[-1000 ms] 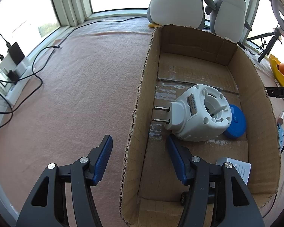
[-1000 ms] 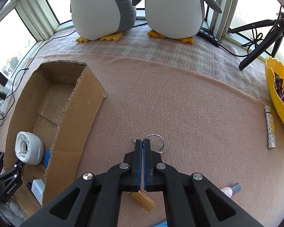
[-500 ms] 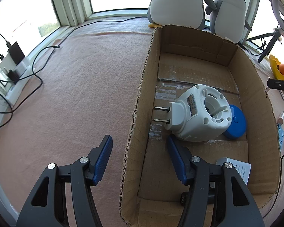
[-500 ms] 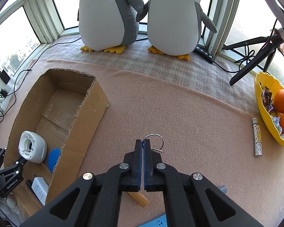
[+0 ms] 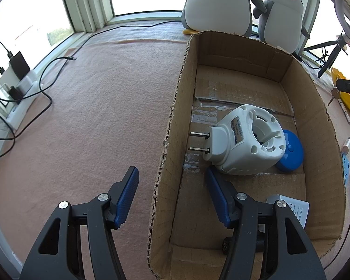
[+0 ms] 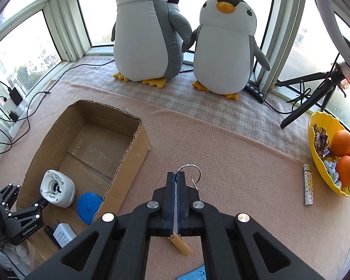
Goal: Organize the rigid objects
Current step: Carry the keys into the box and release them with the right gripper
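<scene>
A pink fleece-covered bench [image 6: 233, 163] fills both views, with two large grey and white plush penguins [image 6: 149, 30] standing along its far edge at twelve o'clock by the windows. An open brown cardboard box [image 5: 315, 126] sits on the bench; in the right wrist view it lies at nine o'clock, and in the left wrist view it fills the right half. Inside the box, a white plastic plug-in device with two metal prongs [image 5: 247, 140] lies on its side, prongs pointing toward nine o'clock. A round blue plastic disc [image 5: 291, 154] touches its three o'clock side, and a small white charger block with printed text [image 5: 296, 210] lies nearer the camera at five o'clock. The left gripper [image 5: 172, 186] has its jaws spread wide, straddling the box's left wall, one blue-padded finger outside the box and the other inside, just beside the white device. The right gripper [image 6: 176, 182] has its jaws pressed together, pinching a silver metal key ring [image 6: 191, 170], which sticks out past the fingertips above the bench, to the right of the box. At three o'clock, a yellow plastic bowl [image 6: 315, 126] holds oranges and wrapped sweets, with a small patterned cylindrical lighter [image 6: 308, 184] just beside it. A short wooden piece [image 6: 180, 246] lies on the bench under the right gripper.
</scene>
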{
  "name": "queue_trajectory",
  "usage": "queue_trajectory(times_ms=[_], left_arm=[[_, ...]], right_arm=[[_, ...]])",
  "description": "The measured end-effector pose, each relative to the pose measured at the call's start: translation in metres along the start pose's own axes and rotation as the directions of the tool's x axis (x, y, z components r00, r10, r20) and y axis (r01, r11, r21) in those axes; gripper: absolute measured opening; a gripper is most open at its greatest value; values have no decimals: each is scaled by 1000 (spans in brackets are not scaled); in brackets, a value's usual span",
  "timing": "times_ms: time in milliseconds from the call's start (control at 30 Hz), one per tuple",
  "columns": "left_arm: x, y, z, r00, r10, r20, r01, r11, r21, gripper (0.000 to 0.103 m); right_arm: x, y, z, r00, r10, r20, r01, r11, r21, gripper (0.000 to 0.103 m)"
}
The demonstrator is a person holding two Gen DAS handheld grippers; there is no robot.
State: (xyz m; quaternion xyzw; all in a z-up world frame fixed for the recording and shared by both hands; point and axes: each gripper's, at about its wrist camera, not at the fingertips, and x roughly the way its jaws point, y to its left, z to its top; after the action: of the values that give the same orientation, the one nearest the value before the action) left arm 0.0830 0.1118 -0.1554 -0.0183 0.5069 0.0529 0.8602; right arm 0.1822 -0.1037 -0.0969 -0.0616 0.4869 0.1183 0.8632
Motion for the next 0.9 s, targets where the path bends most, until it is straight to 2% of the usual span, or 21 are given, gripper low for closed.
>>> queue_trajectory(times_ms=[133, 400, 667, 800, 900], left_arm=[[0, 0, 0, 1000, -1, 0, 1, 1000, -1, 60], [0, -1, 2, 1000, -4, 2, 4, 1000, -6, 60], [1, 0, 3, 1000, -7, 0, 7, 1000, -10, 60], [1, 1, 4, 1000, -9, 0, 9, 1000, -12, 60], [1, 1, 4, 1000, -10, 0, 10, 1000, -13, 60]], right_arm=[[-12, 12, 10, 999, 12, 34, -11, 999, -33, 1], [-21, 59, 31, 992, 104, 65, -96, 988, -119, 1], [4, 103, 33, 979, 205, -13, -204, 966, -158, 1], [14, 110, 30, 977, 208, -46, -213, 964, -158, 2], [14, 110, 28, 977, 208, -52, -214, 965, -153, 8]])
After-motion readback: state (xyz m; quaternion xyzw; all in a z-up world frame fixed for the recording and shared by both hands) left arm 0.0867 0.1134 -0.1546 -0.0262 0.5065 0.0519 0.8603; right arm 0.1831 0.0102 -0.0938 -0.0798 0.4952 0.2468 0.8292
